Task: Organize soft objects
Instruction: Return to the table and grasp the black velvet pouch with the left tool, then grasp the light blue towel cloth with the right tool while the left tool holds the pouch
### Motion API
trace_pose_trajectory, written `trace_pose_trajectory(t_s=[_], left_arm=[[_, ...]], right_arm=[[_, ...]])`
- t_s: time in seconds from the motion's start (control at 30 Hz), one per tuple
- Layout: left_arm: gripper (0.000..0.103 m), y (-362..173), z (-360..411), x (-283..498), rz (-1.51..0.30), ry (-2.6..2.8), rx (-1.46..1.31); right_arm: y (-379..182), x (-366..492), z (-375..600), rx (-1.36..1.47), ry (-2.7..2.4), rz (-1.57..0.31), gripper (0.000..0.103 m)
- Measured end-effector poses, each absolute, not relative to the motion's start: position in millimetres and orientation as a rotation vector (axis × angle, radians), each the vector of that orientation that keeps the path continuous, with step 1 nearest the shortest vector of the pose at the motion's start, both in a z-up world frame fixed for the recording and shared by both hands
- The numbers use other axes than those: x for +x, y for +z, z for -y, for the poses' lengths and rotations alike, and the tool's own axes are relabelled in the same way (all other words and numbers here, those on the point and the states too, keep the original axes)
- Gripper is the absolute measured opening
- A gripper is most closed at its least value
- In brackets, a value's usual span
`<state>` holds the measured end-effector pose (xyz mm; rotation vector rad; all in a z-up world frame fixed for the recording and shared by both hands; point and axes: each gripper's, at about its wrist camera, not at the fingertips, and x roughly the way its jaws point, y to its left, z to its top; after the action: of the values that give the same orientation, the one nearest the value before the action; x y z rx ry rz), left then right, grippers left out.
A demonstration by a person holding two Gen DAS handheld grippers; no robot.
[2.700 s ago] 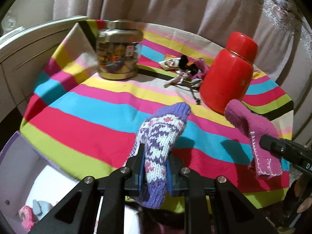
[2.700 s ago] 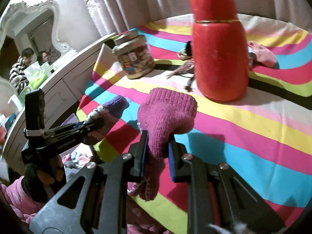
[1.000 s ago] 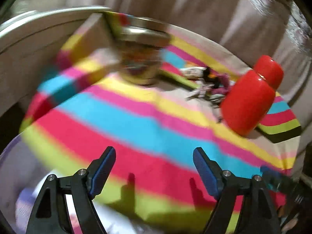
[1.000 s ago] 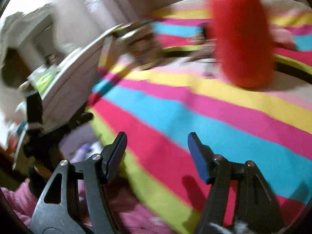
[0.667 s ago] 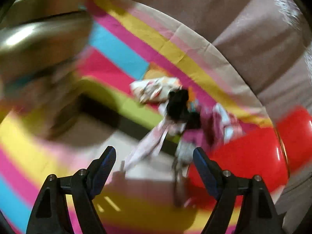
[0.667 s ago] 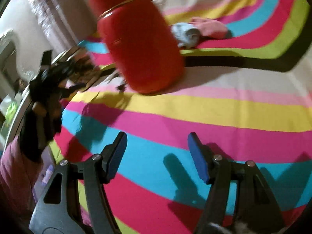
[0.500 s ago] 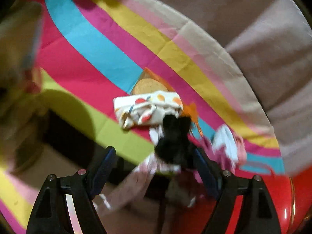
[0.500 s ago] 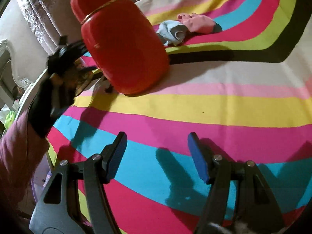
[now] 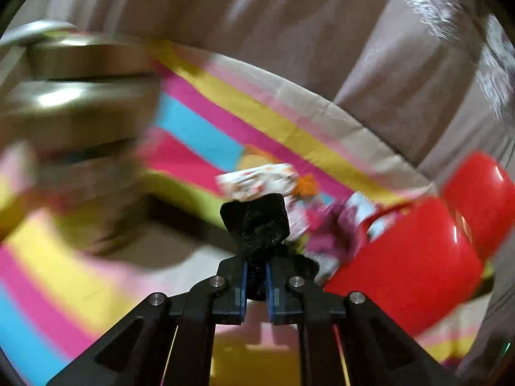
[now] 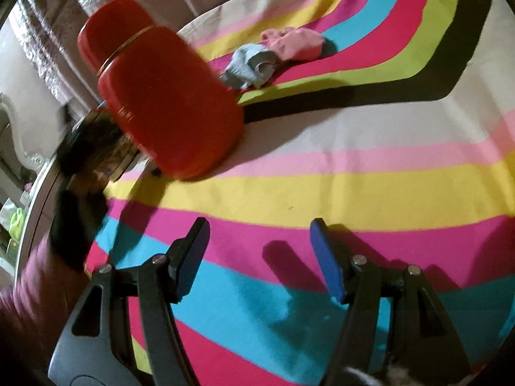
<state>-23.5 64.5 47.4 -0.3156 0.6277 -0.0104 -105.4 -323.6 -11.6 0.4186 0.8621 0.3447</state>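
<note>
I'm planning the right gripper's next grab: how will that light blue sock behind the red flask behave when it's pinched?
The light blue sock lies crumpled and folded, so it will probably be floppy and droop from the right gripper. It looks thin, likely very light. It touches the pink sock, which might drag along.

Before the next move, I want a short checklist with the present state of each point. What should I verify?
1. Left gripper shut on the black cloth: ok.
2. Black cloth free of the other small cloths behind it: cannot tell, picture blurred.
3. Red bottle apart from the left gripper: cannot tell, it is close.
4. Right gripper open and holding nothing: ok.
5. Blue sock and pink sock in open view ahead of the right gripper: ok.
</note>
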Motion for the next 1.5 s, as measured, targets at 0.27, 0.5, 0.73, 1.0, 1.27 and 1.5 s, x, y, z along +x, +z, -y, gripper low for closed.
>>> trace_pose_trajectory(t_s=[0.27,0.5,0.73,1.0,1.27,1.5], left_arm=[[0.010,16,-106,-58,-0.701,0.023,-0.377],[0.014,-4,-110,-37,-0.804,0.000,-0.423],[0.014,-6,-112,-39,-0.797,-0.009,-0.447],[0.014,0,-117,-43,-0.789,-0.015,-0.475],[0.014,-1,-118,-42,-0.785,-0.017,-0.496],[0.014,-1,-117,-43,-0.781,-0.013,-0.507]], right_arm=[[3,-41,343,0.407,0.305,-0.827,0.068],[8,43,341,0.316,0.263,-0.819,0.068],[-7,108,337,0.514,0.456,-0.875,0.068],[1,164,335,0.725,0.773,-0.920,0.068],[-4,197,275,0.475,0.754,-1.043,0.068],[1,173,270,0.190,0.516,-0.933,0.018]])
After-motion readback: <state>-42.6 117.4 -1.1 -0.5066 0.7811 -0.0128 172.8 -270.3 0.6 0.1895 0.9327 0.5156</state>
